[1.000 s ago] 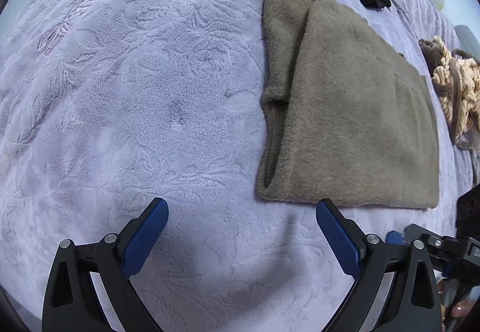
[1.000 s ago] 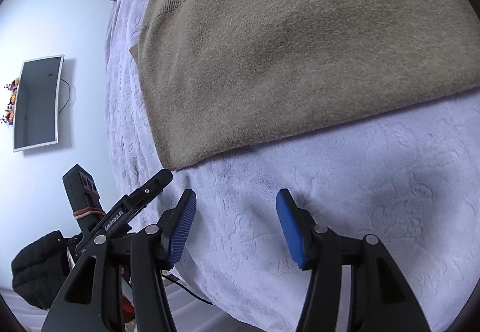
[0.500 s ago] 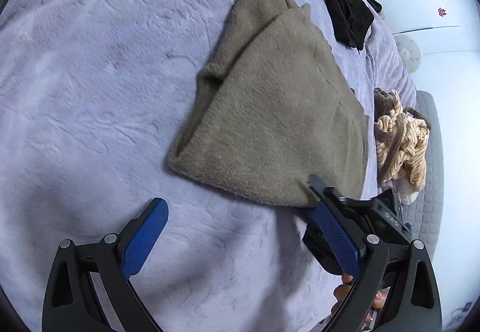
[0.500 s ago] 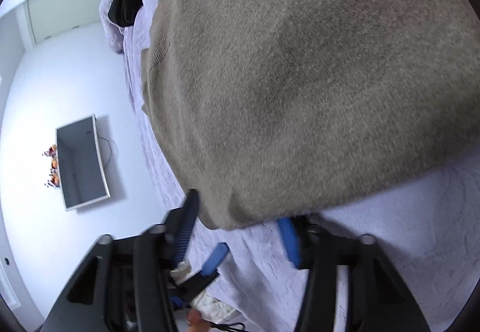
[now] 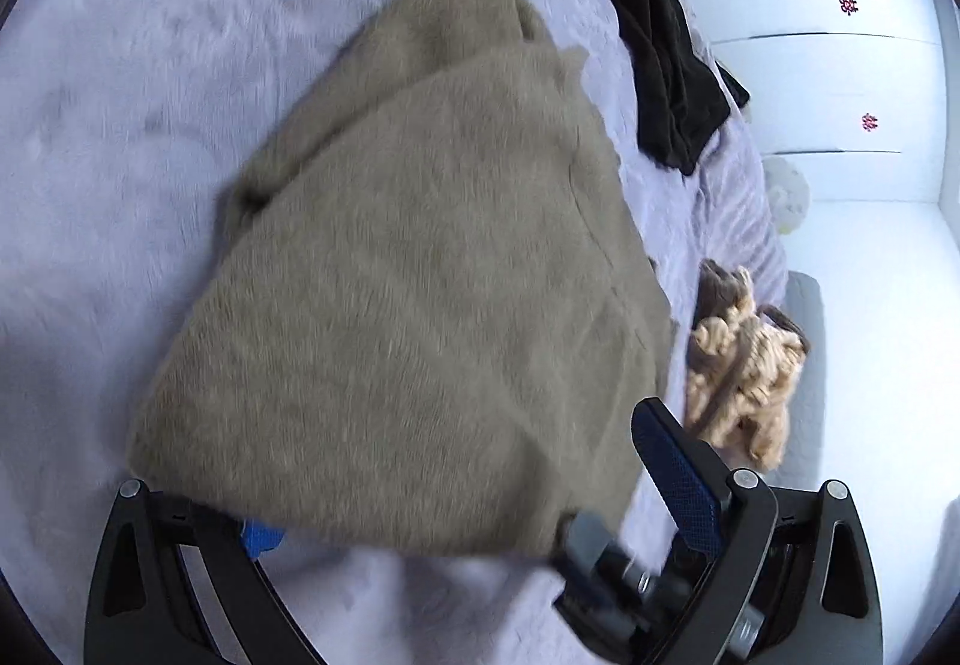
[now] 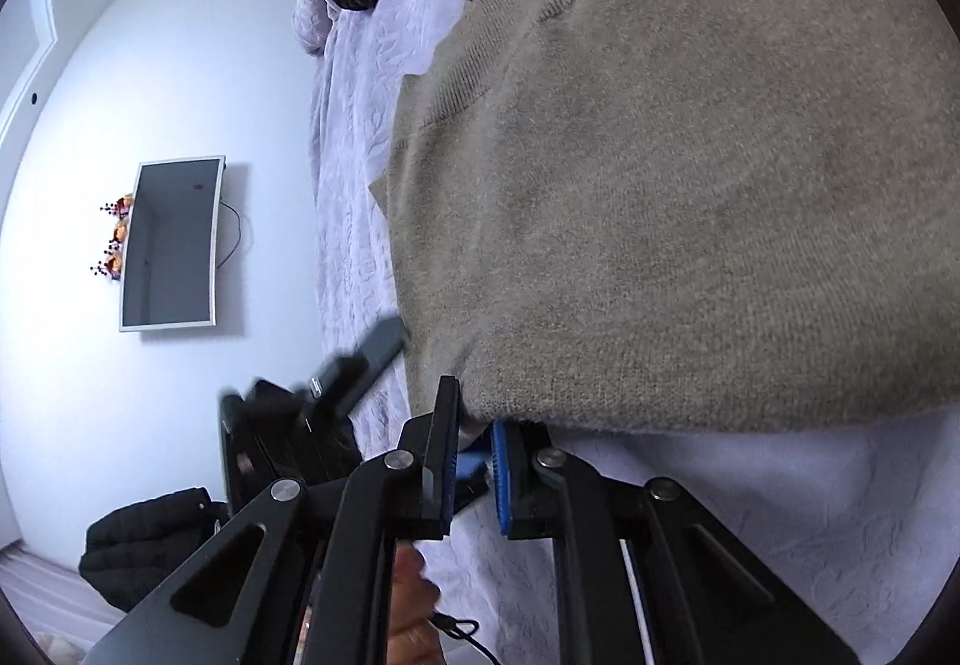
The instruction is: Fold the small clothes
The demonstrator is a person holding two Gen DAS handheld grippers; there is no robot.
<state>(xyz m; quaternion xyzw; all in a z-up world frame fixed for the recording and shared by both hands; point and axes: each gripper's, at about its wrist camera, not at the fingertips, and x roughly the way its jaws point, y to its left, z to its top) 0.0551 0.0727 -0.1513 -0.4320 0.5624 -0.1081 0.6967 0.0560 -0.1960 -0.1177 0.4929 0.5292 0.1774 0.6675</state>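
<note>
A taupe knit sweater [image 5: 420, 275] lies half folded on the lilac bedspread [image 5: 120, 125]. My left gripper [image 5: 456, 479] is open wide at the sweater's near hem. That hem covers the left finger, while the right fingertip [image 5: 654, 425] shows beside the cloth. In the right wrist view the sweater [image 6: 690, 185] fills the frame. My right gripper [image 6: 474, 419] has its jaws closing on the sweater's near corner, which sits between the blue pads. It also shows in the left wrist view as a blurred right gripper [image 5: 594, 545] at that same corner.
A black garment [image 5: 660, 65] lies at the bed's far side. A beige chunky knit [image 5: 744, 365] rests at the bed's right edge by a white wardrobe [image 5: 810, 65]. Beyond the bed's edge are a wall screen [image 6: 171, 245] and a black jacket [image 6: 144, 545] on the floor.
My left gripper has rolled and moved up to the sweater's hem, which now covers its left finger. The right jaws have gone from wide apart to nearly together on the corner.
</note>
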